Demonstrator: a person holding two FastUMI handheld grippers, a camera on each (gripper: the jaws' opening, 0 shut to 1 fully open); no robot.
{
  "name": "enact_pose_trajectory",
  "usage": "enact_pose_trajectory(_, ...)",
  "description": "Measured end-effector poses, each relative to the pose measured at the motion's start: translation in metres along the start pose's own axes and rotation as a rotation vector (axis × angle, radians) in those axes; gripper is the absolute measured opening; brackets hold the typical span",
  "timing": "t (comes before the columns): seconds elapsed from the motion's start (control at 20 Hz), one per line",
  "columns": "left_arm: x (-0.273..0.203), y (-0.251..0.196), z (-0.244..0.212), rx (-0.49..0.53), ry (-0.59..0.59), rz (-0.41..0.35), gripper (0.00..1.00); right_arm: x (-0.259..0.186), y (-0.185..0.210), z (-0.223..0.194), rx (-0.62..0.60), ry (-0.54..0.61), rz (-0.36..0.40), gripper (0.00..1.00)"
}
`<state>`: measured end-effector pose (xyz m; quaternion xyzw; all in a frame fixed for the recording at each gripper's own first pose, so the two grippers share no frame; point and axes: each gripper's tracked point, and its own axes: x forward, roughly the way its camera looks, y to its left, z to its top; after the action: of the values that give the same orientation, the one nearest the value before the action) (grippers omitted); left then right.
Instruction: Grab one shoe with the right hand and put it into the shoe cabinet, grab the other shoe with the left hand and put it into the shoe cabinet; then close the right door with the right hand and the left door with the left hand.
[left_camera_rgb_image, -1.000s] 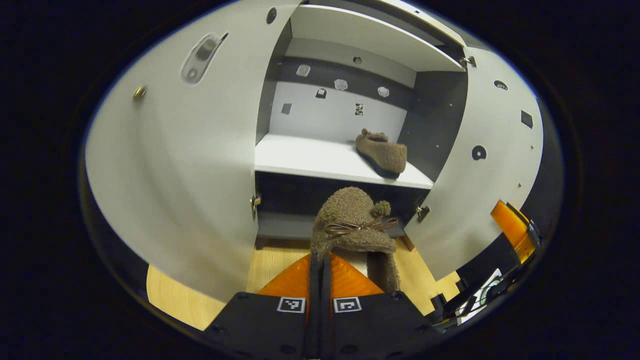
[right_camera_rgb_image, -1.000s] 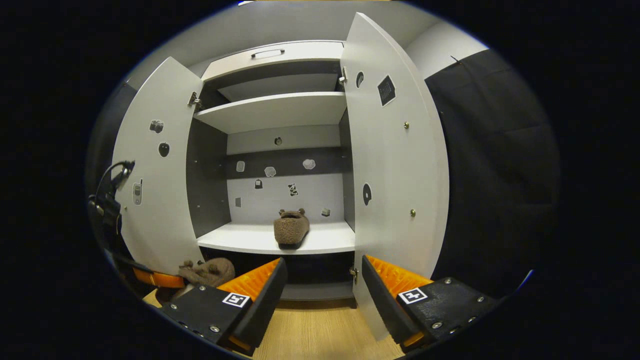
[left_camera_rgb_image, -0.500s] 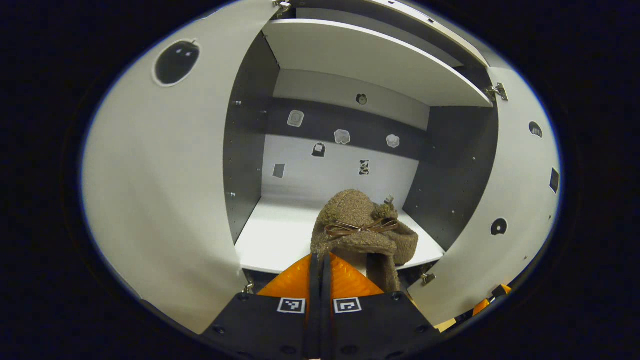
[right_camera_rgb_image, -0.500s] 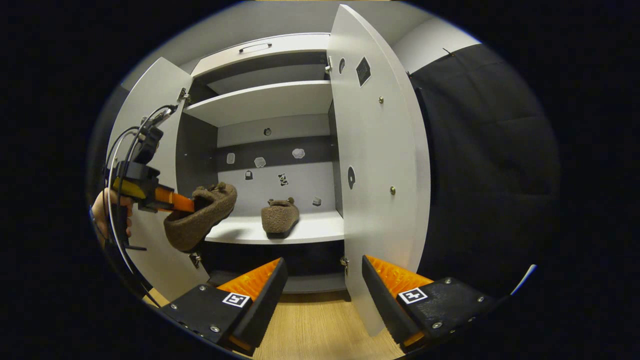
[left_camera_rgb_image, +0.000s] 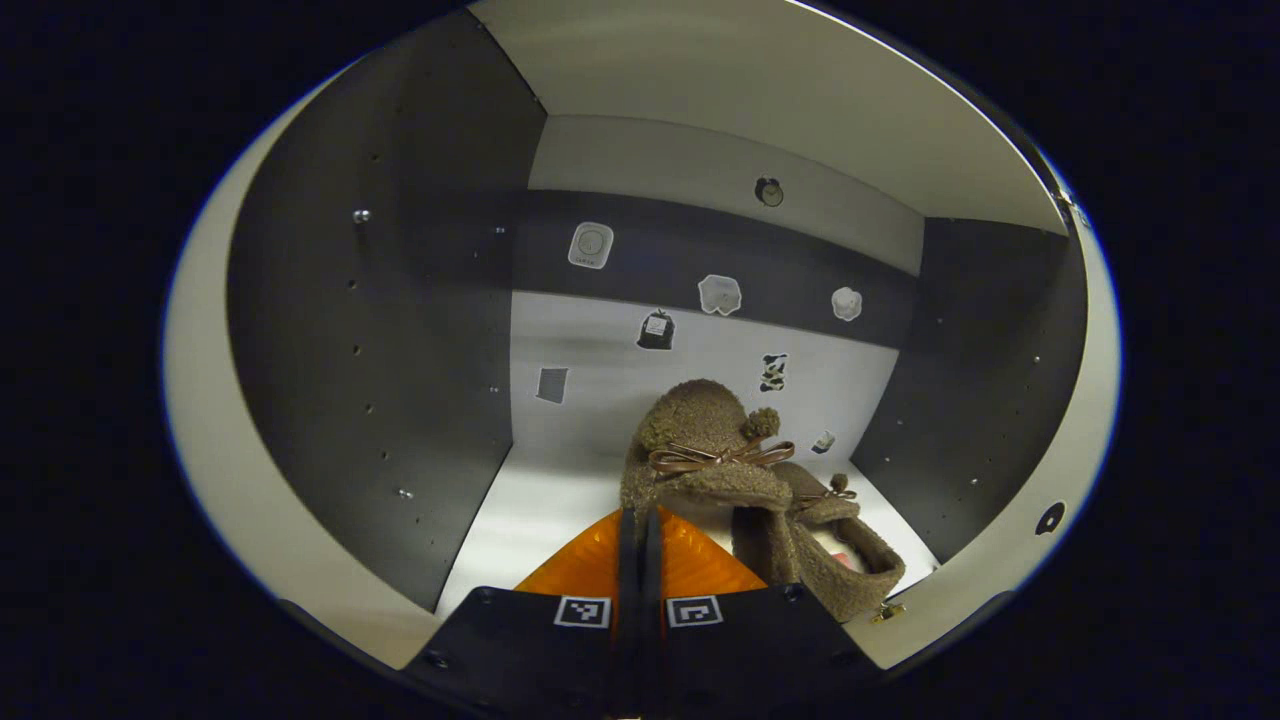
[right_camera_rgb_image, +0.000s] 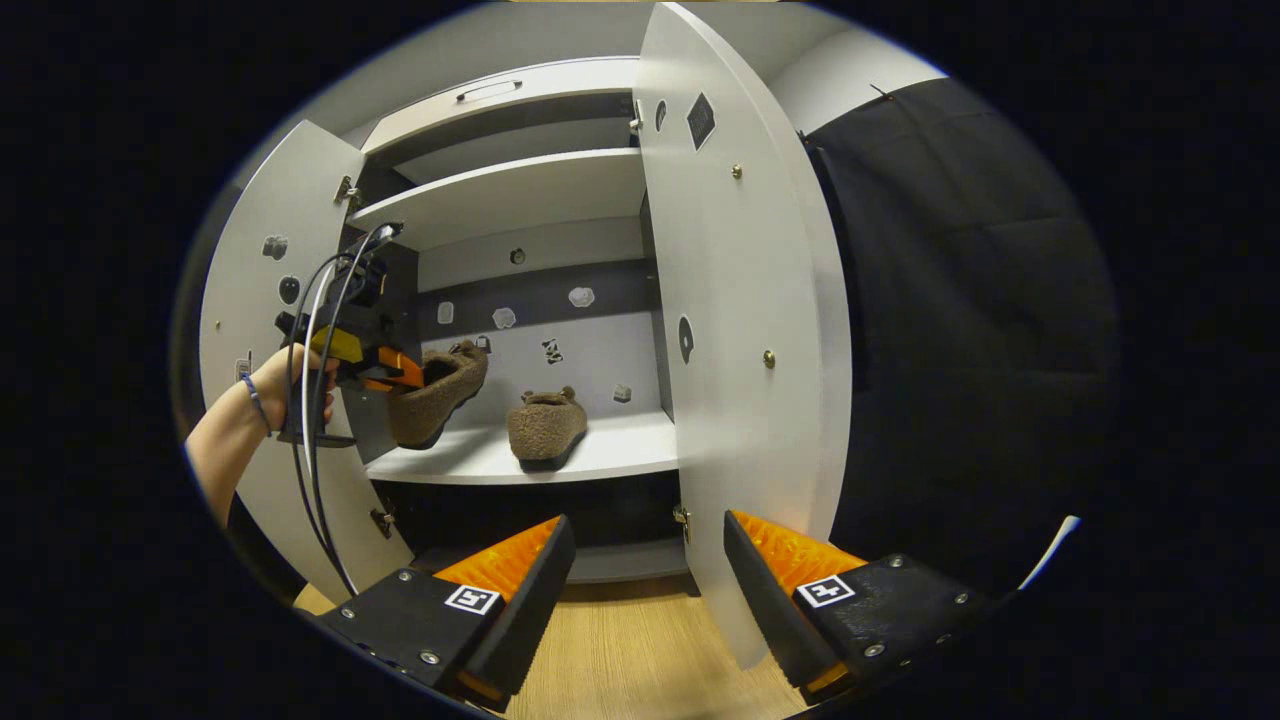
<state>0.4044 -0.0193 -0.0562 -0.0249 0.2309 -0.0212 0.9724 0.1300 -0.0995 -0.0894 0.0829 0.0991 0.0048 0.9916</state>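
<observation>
Left gripper (left_camera_rgb_image: 640, 530): I read its fingers as pressed together on the heel edge of a fuzzy brown slipper with a thin brown ribbon bow (left_camera_rgb_image: 705, 450), which it holds above the white middle shelf (left_camera_rgb_image: 520, 510) inside the grey-and-white shoe cabinet (left_camera_rgb_image: 380, 330). From the right gripper view I see the same left gripper (right_camera_rgb_image: 385, 365), held by a person's hand (right_camera_rgb_image: 290, 375) with cables trailing from it, carrying that slipper (right_camera_rgb_image: 440, 390) toe-forward and clear of the shelf (right_camera_rgb_image: 620, 455), at the left side of the cabinet (right_camera_rgb_image: 520, 190) opening.

Right gripper (right_camera_rgb_image: 645, 575): I see its fingers standing well apart with nothing between them, low in front of the cabinet over the light wooden floor (right_camera_rgb_image: 620, 660).

Second fuzzy brown slipper (right_camera_rgb_image: 545, 428): I see it resting on the middle shelf, toe pointing inward, near the centre and to the right of the carried one. In the left gripper view it (left_camera_rgb_image: 830, 545) lies just beside and below the held slipper, on the right; I cannot tell whether the two touch.

White left cabinet door (right_camera_rgb_image: 260, 300) and white right cabinet door (right_camera_rgb_image: 740, 330) both stand open. Small stickers (left_camera_rgb_image: 720, 293) dot the cabinet's back panel.
</observation>
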Motion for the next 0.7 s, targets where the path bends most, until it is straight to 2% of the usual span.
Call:
enact_pose_trajectory(0.15,0.023,0.006,-0.015,0.023,0.05,0.024,0.06,0.002,0.0,0.003,-0.003,-0.004,-0.002,0.92)
enact_pose_trajectory(0.3,0.035,0.013,-0.028,0.002,0.089,0.045,0.07,0.003,0.001,0.005,0.004,-0.004,-0.003,0.92)
enact_pose_trajectory(0.35,0.032,0.014,-0.033,-0.004,0.105,0.052,0.11,0.003,0.002,0.005,0.008,-0.003,-0.002,0.92)
enact_pose_trajectory(0.4,0.028,0.015,-0.027,0.008,0.08,0.049,0.19,0.003,0.002,0.005,0.009,-0.003,-0.002,0.92)
enact_pose_trajectory(0.45,0.025,0.015,-0.018,0.026,0.045,0.05,0.23,0.003,0.003,0.004,0.008,-0.002,-0.002,0.92)
enact_pose_trajectory(0.5,0.017,0.012,-0.009,0.038,0.024,0.035,0.22,0.002,0.003,0.004,0.007,-0.001,-0.001,0.92)
enact_pose_trajectory(0.55,0.007,0.01,-0.003,0.05,0.005,0.031,0.26,0.001,0.004,0.003,0.005,0.001,0.002,0.92)
enact_pose_trajectory(0.6,-0.003,0.008,0.004,0.056,-0.016,0.023,0.36,0.0,0.006,0.003,0.004,0.001,0.005,0.92)
enact_pose_trajectory(0.65,-0.014,0.005,0.011,0.058,-0.041,0.016,0.36,0.0,0.007,0.003,0.002,0.001,0.009,0.92)
enact_pose_trajectory(0.7,-0.029,0.005,0.018,0.056,-0.067,0.018,0.45,-0.002,0.009,0.003,-0.002,0.001,0.013,0.92)
